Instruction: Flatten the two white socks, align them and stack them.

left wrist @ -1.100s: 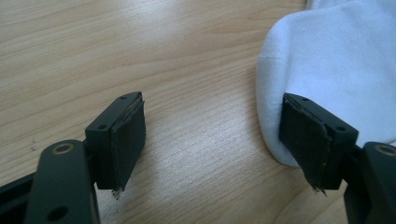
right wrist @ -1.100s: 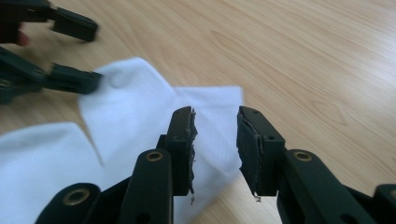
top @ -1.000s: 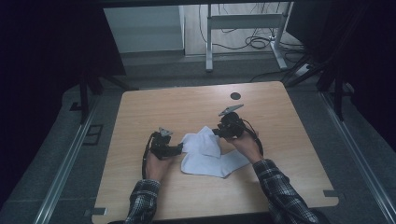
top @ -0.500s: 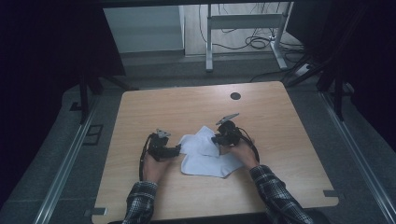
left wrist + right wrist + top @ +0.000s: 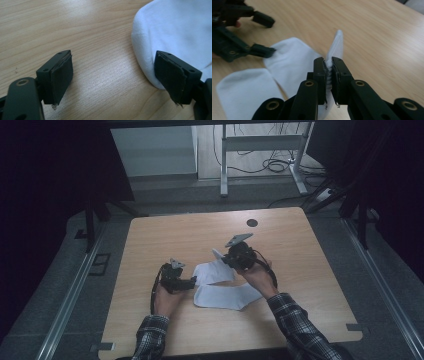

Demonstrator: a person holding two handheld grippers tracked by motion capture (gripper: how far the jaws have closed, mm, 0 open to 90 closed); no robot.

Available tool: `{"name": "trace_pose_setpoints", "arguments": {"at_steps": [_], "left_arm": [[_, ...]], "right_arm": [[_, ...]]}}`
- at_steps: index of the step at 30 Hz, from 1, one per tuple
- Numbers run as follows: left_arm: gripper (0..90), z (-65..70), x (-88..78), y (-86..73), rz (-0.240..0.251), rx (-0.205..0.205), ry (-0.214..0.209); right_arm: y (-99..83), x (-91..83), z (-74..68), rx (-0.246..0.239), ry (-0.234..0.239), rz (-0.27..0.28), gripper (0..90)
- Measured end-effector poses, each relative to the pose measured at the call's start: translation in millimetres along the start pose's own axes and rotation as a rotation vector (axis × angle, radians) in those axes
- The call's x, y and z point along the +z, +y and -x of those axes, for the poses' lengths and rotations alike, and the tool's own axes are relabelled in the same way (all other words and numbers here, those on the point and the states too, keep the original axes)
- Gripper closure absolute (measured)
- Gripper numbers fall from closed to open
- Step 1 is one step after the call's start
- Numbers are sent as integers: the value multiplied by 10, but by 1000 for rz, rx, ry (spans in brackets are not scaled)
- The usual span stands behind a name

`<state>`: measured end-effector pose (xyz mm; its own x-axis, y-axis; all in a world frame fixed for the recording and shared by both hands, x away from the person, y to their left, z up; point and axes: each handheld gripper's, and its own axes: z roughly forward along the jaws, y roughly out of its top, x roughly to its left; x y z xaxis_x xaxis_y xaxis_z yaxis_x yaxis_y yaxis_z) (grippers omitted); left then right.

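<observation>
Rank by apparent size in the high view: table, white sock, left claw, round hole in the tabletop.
1. table, by far the largest
2. white sock
3. left claw with its body
4. round hole, smallest

The hole lies farther from the camera, so it may look slightly reduced.

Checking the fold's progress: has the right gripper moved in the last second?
Yes. The right gripper, shut on the white sock, has moved left and nearer the person, away from the table's dark hole.

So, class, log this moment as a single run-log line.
right gripper: shut on upper white cotton sock, cuff lifted | left gripper: open at its toe | lower white sock: flat on wooden table
</observation>
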<state>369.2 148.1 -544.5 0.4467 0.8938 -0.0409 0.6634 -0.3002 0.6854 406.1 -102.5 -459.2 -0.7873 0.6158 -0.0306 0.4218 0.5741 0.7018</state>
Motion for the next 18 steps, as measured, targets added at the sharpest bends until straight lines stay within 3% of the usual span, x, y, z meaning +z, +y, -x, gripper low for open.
{"name": "trace_pose_setpoints", "arguments": {"at_steps": [3, 6, 10, 12, 15, 18], "left_arm": [[173, -11, -14, -9, -3, -3, 1], [173, -36, -35, -20, -13, -1, 4], [173, -55, -49, -29, -17, -5, 7], [173, -53, -49, -29, -16, -6, 8], [173, -56, -50, -29, -18, -3, 8], [173, -53, -49, -29, -15, -8, 9]], "right_arm": [[-19, 201, -139, -28, 26, -44, 794], [-109, 425, -200, -26, 52, -90, 778], [-239, 605, -214, 9, 89, -125, 716], [-244, 596, -195, 28, 112, -115, 676], [-178, 490, -146, 22, 99, -90, 650], [-89, 351, -37, 50, 91, -44, 650]]}}
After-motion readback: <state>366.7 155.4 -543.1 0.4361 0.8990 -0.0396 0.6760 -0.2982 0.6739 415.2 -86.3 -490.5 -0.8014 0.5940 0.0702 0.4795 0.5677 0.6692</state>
